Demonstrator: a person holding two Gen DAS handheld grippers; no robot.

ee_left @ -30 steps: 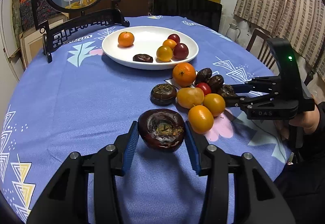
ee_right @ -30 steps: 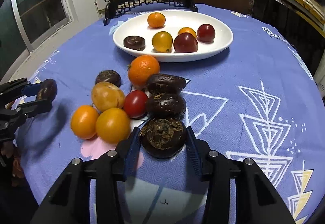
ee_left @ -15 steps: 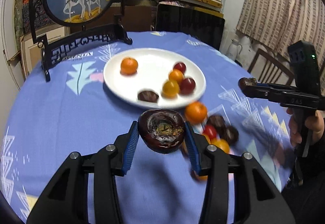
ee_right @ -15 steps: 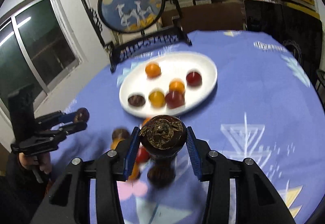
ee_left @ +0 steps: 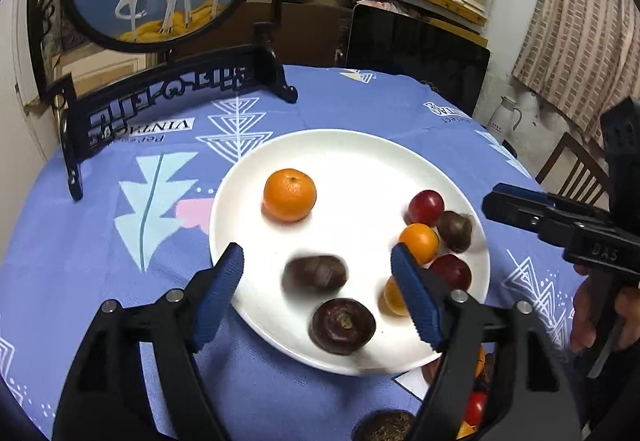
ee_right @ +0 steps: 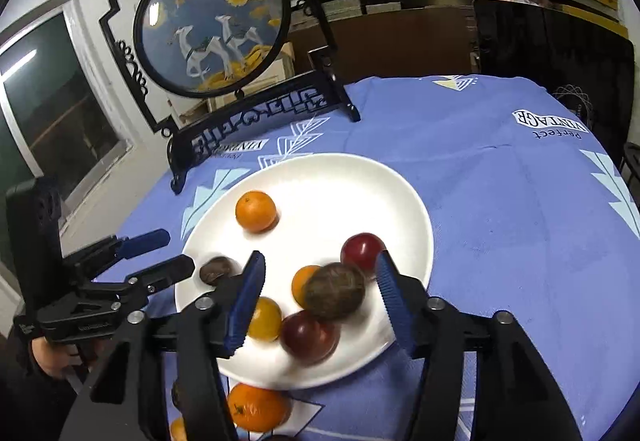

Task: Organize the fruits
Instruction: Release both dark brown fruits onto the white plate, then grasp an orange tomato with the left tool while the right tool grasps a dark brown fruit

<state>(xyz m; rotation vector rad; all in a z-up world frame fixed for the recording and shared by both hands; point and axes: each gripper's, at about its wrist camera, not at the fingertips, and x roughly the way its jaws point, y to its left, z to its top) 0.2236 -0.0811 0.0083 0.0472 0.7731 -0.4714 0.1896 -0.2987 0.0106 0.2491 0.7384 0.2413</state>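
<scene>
A white plate (ee_left: 352, 161) (ee_right: 344, 181) on the blue tablecloth holds an orange (ee_left: 289, 194), red and yellow-orange fruits and dark brown fruits. My left gripper (ee_left: 318, 297) is open above the plate's near edge; a dark fruit (ee_left: 343, 326) lies on the plate below it, another (ee_left: 315, 272), blurred, just beyond. My right gripper (ee_right: 320, 301) is open over the plate; a blurred dark fruit (ee_right: 334, 291) sits between its fingers, apart from the pads. The right gripper also shows in the left wrist view (ee_left: 560, 221), the left gripper in the right wrist view (ee_right: 132, 261).
A black framed deer picture on a stand (ee_left: 160, 41) (ee_right: 224, 53) stands behind the plate. More loose fruits, an orange (ee_right: 258, 407) among them, lie on the cloth in front of the plate. A chair (ee_left: 576, 169) and a white kettle (ee_left: 506, 119) are at the right.
Both grippers moved forward over the plate and opened. Each let go of its dark fruit, which now lie on or just over the plate.
</scene>
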